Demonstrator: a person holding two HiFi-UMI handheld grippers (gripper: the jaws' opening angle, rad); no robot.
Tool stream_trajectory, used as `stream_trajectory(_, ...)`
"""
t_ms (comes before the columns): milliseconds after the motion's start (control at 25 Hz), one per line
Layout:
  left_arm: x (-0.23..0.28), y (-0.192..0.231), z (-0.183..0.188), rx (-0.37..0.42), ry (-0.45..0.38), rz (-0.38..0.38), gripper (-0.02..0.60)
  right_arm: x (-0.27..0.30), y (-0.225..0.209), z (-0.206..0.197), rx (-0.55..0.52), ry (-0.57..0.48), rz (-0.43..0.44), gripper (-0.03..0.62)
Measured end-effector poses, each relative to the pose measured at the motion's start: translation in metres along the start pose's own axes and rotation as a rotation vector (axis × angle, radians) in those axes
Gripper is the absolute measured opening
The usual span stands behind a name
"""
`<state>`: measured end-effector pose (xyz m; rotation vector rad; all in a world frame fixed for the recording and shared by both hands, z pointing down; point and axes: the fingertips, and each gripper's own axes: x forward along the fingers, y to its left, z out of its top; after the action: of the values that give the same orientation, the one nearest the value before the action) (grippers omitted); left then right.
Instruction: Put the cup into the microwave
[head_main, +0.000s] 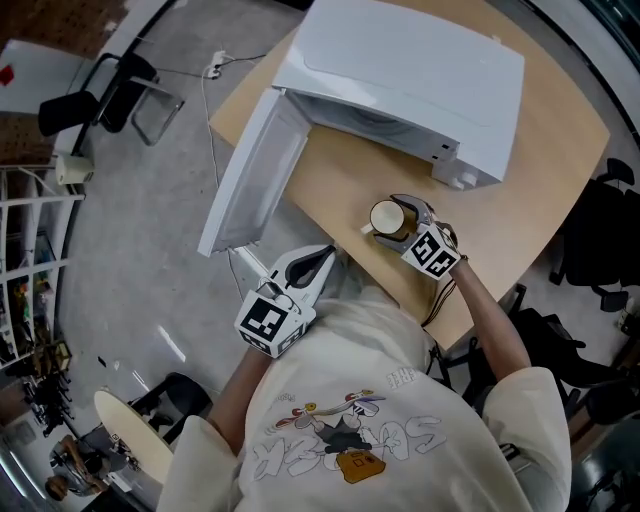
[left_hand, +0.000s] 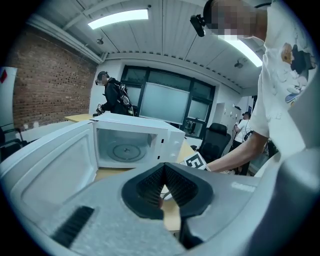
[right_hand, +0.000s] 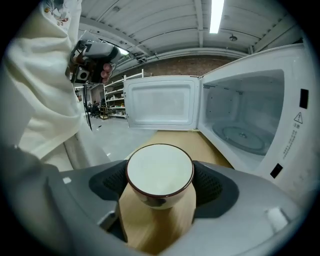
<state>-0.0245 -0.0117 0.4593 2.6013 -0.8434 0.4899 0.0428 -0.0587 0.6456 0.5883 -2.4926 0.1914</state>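
A cream cup (head_main: 386, 217) with a dark rim stands upright on the wooden table (head_main: 340, 190), in front of the white microwave (head_main: 400, 80), whose door (head_main: 250, 180) hangs wide open to the left. My right gripper (head_main: 392, 222) is open around the cup (right_hand: 160, 172); the black pads flank its rim closely on both sides. The empty cavity and glass turntable (right_hand: 242, 137) lie ahead and to the right. My left gripper (head_main: 322, 262) hovers off the table's near edge with its jaws together and nothing between them (left_hand: 164, 172).
The open door (right_hand: 160, 105) juts past the table's left edge. Black office chairs (head_main: 600, 230) stand to the right, and another chair (head_main: 110, 90) and shelving (head_main: 30, 250) stand on the floor to the left. A person in black (left_hand: 112, 95) stands behind the microwave.
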Motion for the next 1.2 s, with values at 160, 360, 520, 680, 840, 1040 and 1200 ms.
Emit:
stream_trajectory(160, 0.001, -0.001, 0.000, -0.010, -0.006, 0.014, 0.003, 0.001, -0.002, 0.002, 0.006, -0.006, -0.017, 0.391)
stream_trajectory(360, 0.002, 0.001, 0.001, -0.024, -0.016, 0.026, 0.003, 0.003, -0.005, 0.002, 0.042, 0.002, -0.043, 0.391)
stream_trajectory(520, 0.002, 0.006, 0.003, -0.028, -0.026, 0.037, 0.003, 0.001, -0.022, 0.017, 0.113, -0.036, -0.097, 0.391)
stream_trajectory(680, -0.001, 0.013, 0.006, -0.039, -0.037, 0.041, 0.003, -0.001, -0.050, 0.048, 0.168, -0.094, -0.178, 0.391)
stream_trajectory(840, -0.002, 0.019, 0.006, -0.046, -0.038, 0.042, 0.003, 0.005, -0.084, 0.076, 0.217, -0.128, -0.279, 0.391)
stream_trajectory(1040, -0.003, 0.022, 0.010, -0.040, -0.038, 0.022, 0.003, 0.015, -0.134, 0.100, 0.291, -0.153, -0.426, 0.391)
stream_trajectory(1200, -0.007, 0.029, 0.014, -0.043, -0.042, 0.029, 0.003, 0.022, -0.168, 0.111, 0.333, -0.166, -0.511, 0.391)
